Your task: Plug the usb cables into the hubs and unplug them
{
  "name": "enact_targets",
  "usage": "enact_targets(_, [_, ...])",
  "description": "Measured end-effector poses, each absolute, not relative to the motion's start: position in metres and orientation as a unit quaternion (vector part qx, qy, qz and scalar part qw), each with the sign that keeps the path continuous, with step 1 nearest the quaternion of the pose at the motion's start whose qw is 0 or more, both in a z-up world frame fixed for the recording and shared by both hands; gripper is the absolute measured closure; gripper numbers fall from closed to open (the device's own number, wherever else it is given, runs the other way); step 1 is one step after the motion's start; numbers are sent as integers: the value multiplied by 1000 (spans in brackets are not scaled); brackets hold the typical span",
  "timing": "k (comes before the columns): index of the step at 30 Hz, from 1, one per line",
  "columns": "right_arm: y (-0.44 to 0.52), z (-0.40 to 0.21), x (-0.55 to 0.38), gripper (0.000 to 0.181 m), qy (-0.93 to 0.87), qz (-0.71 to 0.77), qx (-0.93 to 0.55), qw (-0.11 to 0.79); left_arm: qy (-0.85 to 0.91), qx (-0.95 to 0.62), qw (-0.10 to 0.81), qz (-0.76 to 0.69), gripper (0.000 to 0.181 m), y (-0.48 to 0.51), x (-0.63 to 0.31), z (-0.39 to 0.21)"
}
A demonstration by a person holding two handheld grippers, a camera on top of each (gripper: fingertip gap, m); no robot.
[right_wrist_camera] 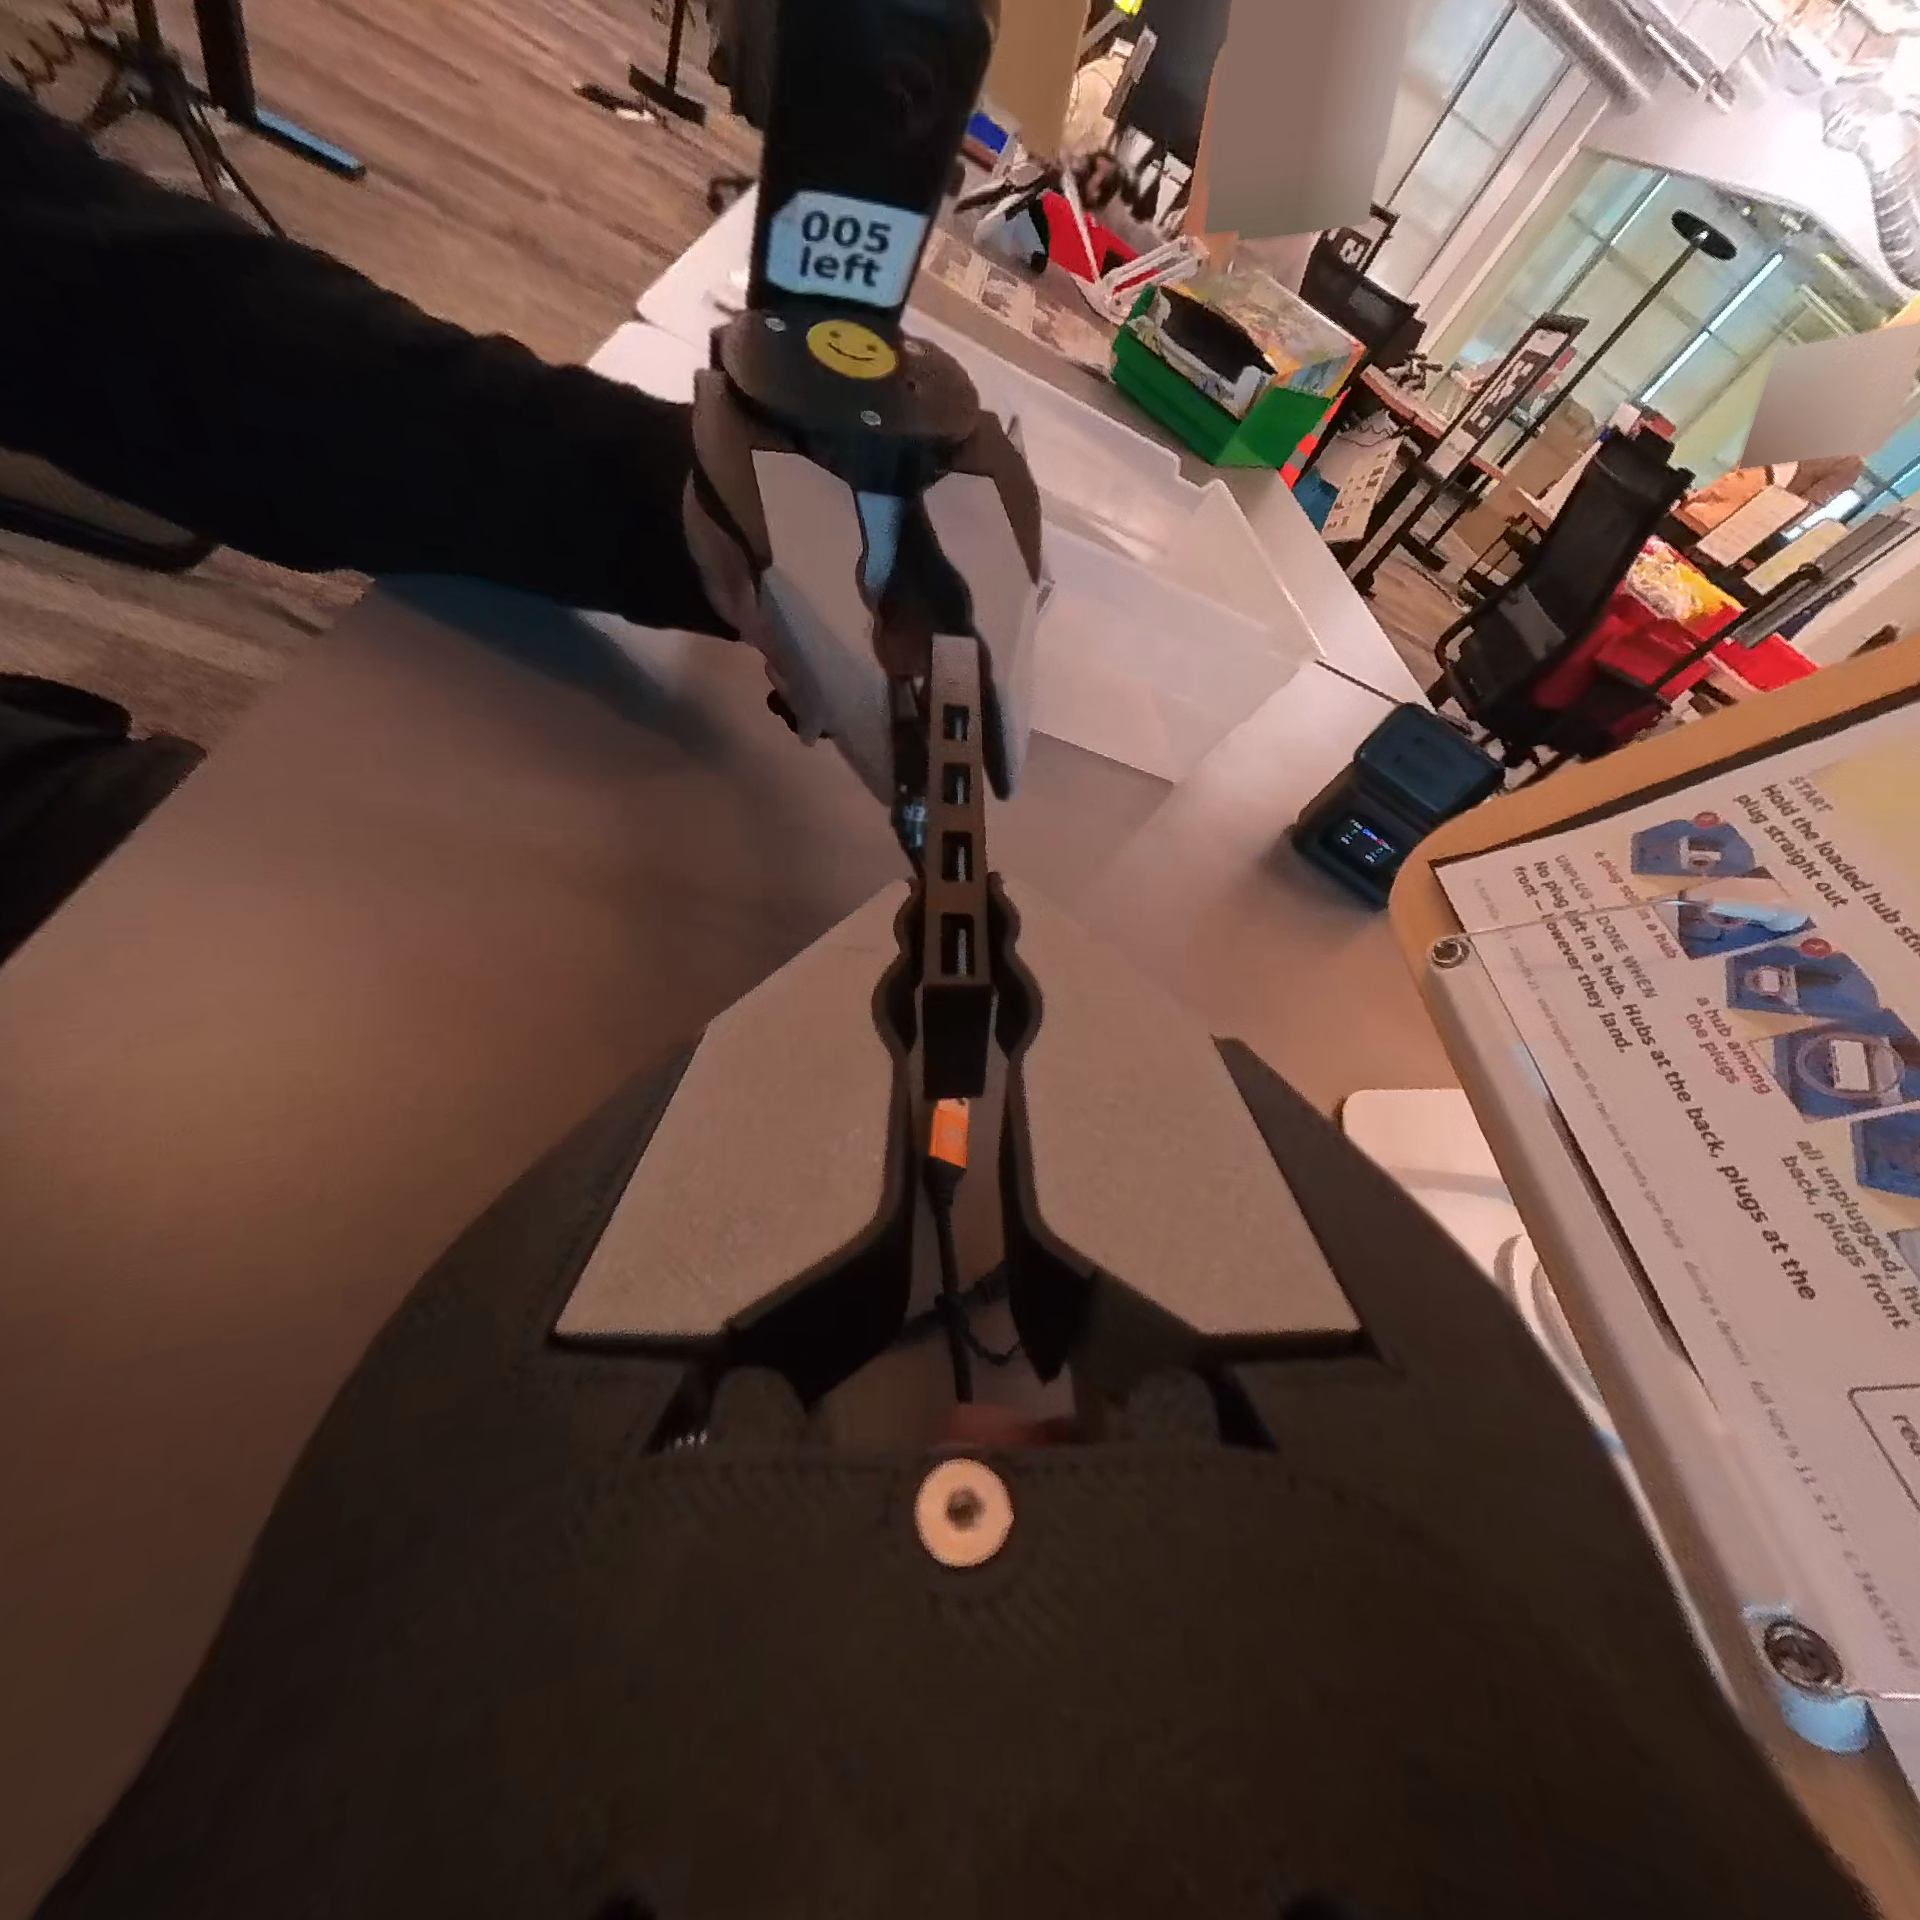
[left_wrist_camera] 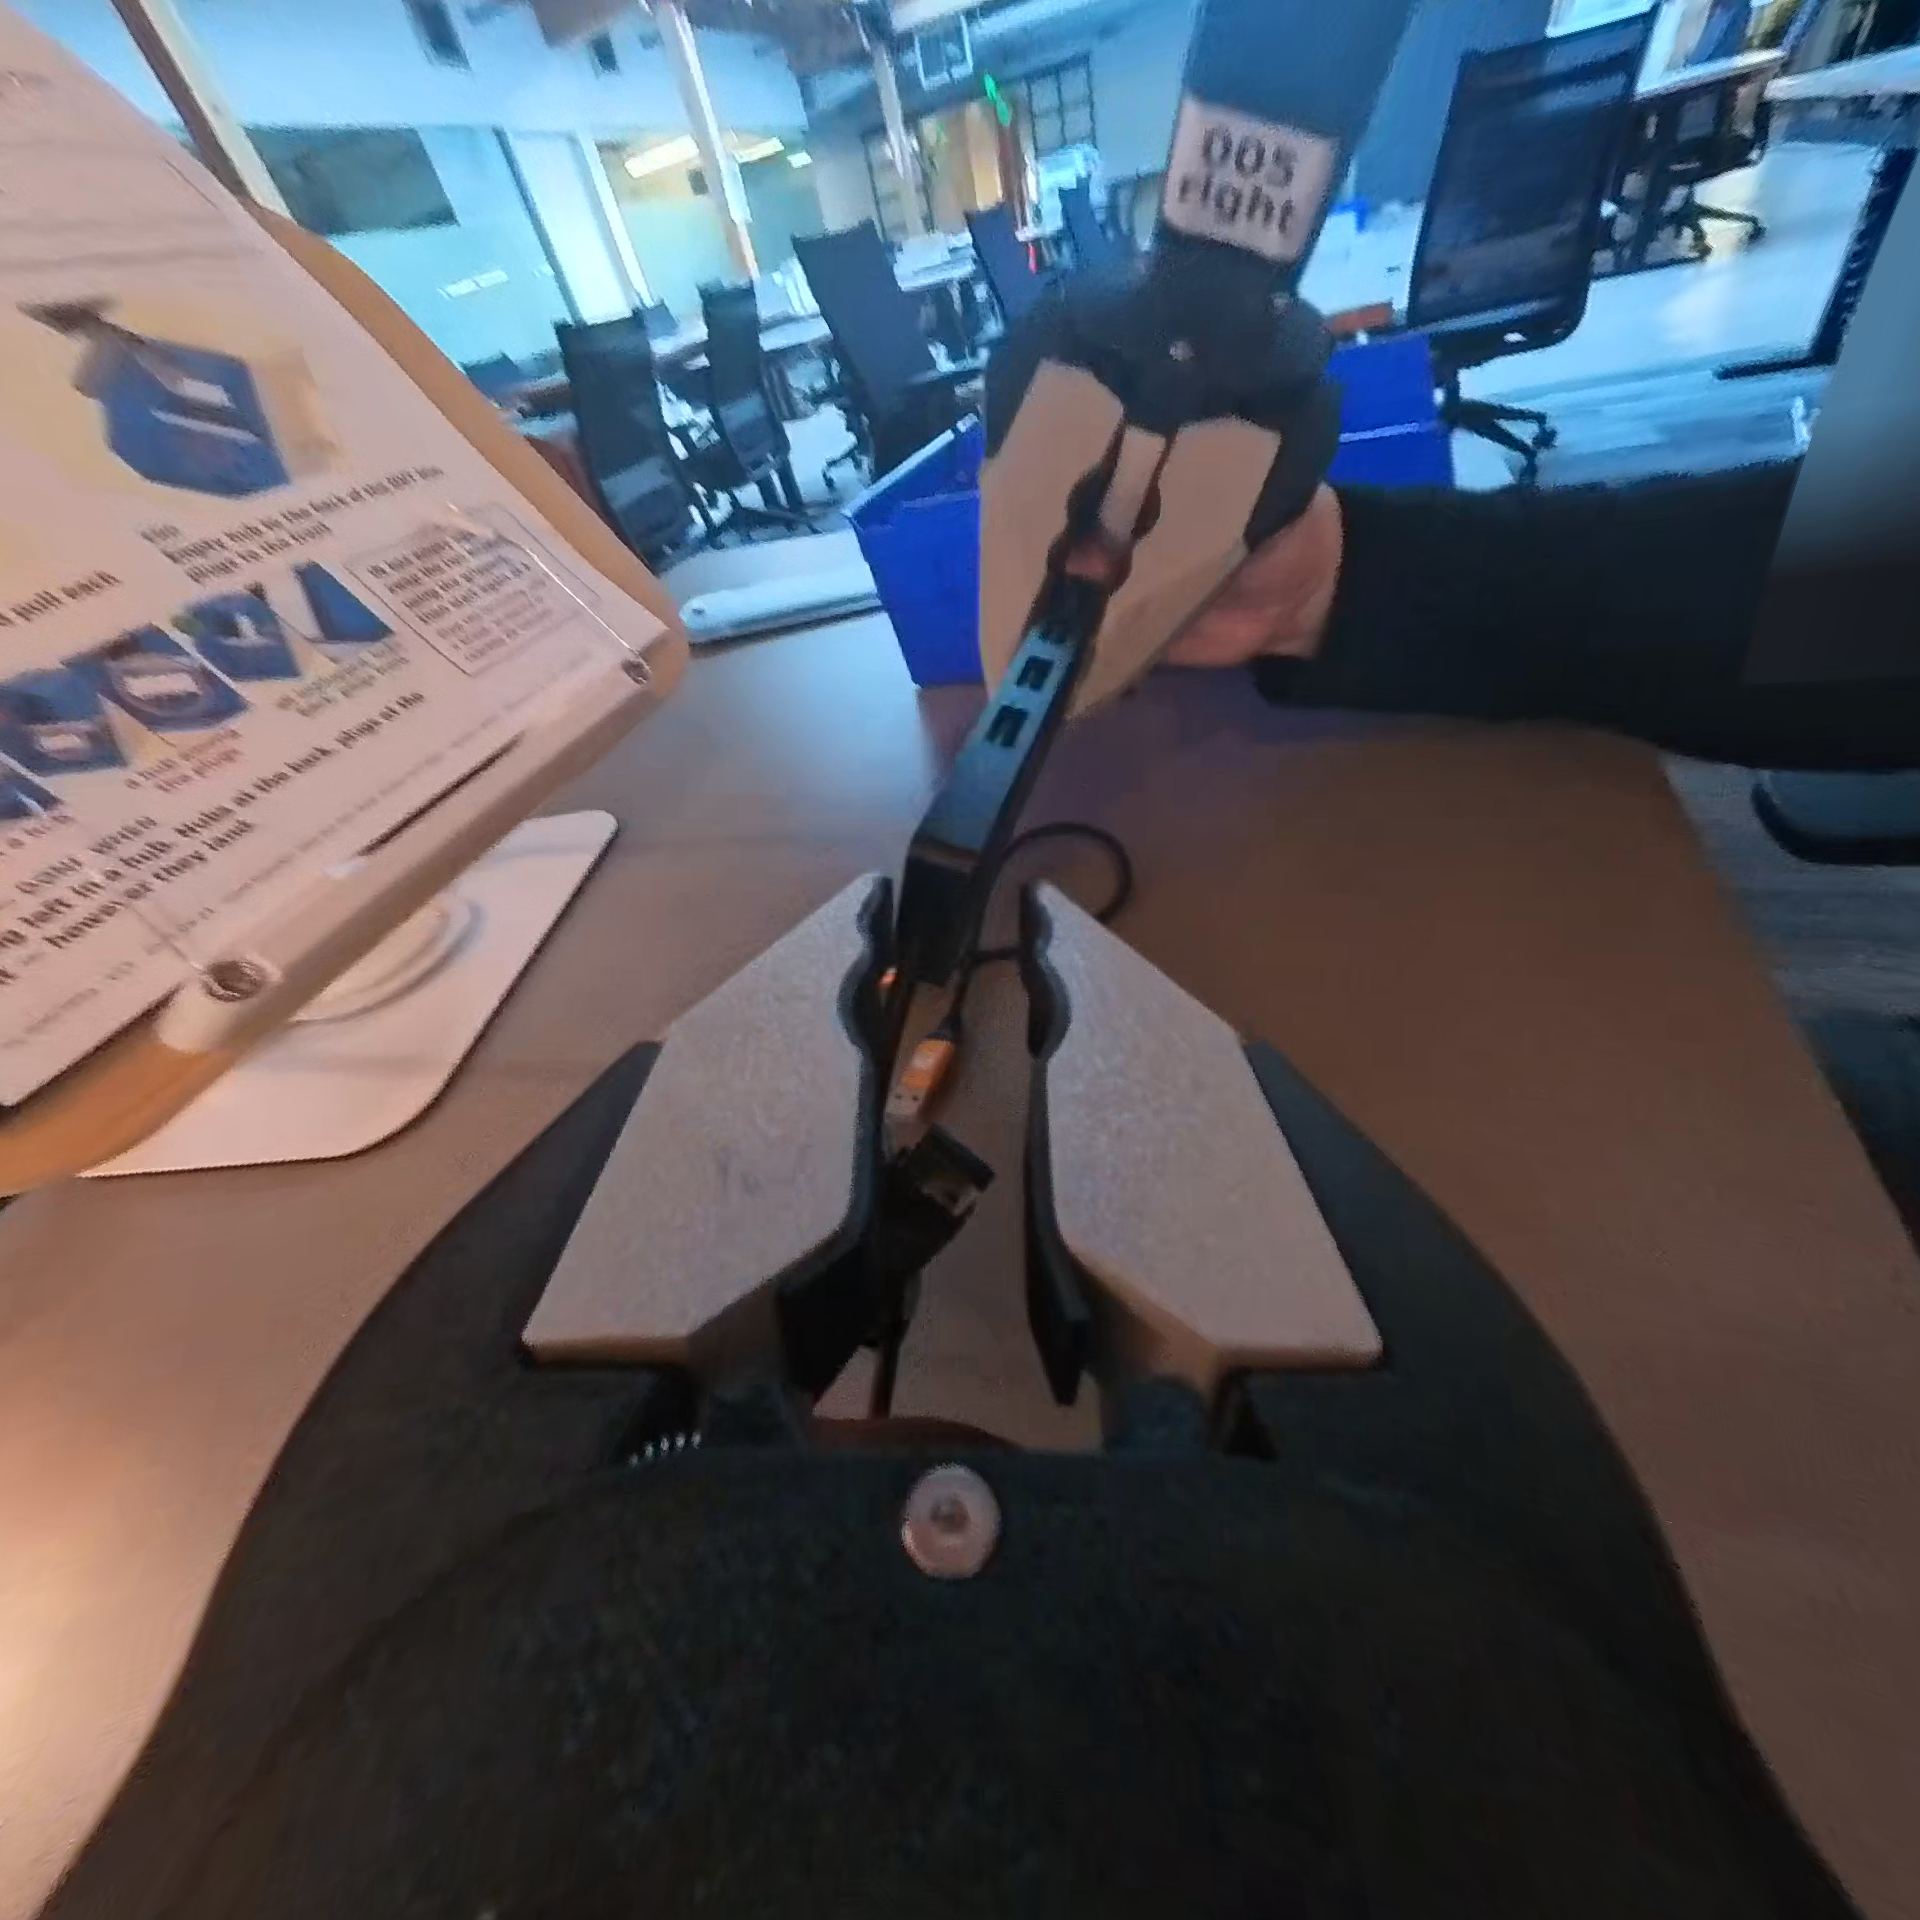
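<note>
Two grippers meet over the table, with one black USB hub spanning the gap between them, lifted clear of the surface.

Right gripper: jaws closed on the hub body, ports facing up. An orange plug sits at the hub's near end, between the fingers.

Left gripper: jaws parted wider than the hub. The hub's other end lies between the tips, against one finger only. A second orange connector and a black USB plug hang loose in that gap; whether either is seated cannot be told.

Risks, as judged:
- Closing the left jaws now may trap the loose plugs or cable against the hub, skewing it in the right-hand grip.
- A pull off the port axis could twist the hub out or strain a connector.
- The slack cable may snag a finger notch.

Surroundings: a tilted instruction board on its stand crowds one side. A blue bin, a clear tub and a small black device stand behind, well apart.
</note>
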State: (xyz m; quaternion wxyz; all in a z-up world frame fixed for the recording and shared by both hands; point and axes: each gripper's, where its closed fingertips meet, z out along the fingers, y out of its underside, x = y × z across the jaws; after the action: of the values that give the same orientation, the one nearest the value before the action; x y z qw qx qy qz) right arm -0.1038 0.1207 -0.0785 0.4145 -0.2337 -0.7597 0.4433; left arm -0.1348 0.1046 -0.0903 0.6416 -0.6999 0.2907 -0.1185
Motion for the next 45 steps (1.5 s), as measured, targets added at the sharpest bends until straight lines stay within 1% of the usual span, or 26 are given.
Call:
enact_targets(5, [110, -78, -101, 175, -763, 459, -219, 400, 319, -706, 622, -111, 158, 107, -122, -105])
enact_targets(6, [109, -77, -100, 175, -760, 465, -216, 398, 323, -708, 619, -101, 159, 108, -123, -108])
enact_targets(8, [107, -75, -97, 175, -759, 476, -212, 391, 333, -703, 622, -90, 169, 107, -122, -107])
enact_targets(10, [108, -75, -97, 174, -758, 481, -216, 384, 343, -698, 622, -89, 171, 104, -121, -104])
enact_targets(14, [125, -97, -102, 171, -783, 424, -261, 373, 346, -716, 604, -50, 172, 111, -123, -117])
enact_targets(18, [146, -122, -111, 161, -804, 336, -322, 370, 352, -726, 591, -12, 173, 116, -124, -124])
enact_targets(22, [134, -136, -111, 171, -832, 305, -293, 360, 365, -705, 608, -26, 173, 111, -113, -117])
enact_targets(28, [124, -128, -115, 173, -829, 298, -247, 403, 350, -679, 642, -75, 170, 105, -107, -101])
enact_targets(31, [122, -132, -115, 173, -839, 280, -227, 408, 372, -679, 631, -54, 169, 104, -103, -108])
enact_targets(34, [114, -141, -115, 173, -851, 271, -218, 394, 400, -684, 610, -15, 170, 107, -99, -121])
enact_targets(37, [113, -141, -117, 173, -847, 275, -219, 398, 421, -667, 613, 37, 172, 108, -100, -122])
enact_targets(40, [110, -130, -115, 173, -836, 309, -225, 394, 406, -660, 632, 13, 172, 106, -97, -111])
enact_targets(45, [107, -128, -115, 173, -833, 321, -222, 391, 397, -654, 644, -1, 172, 106, -94, -107])
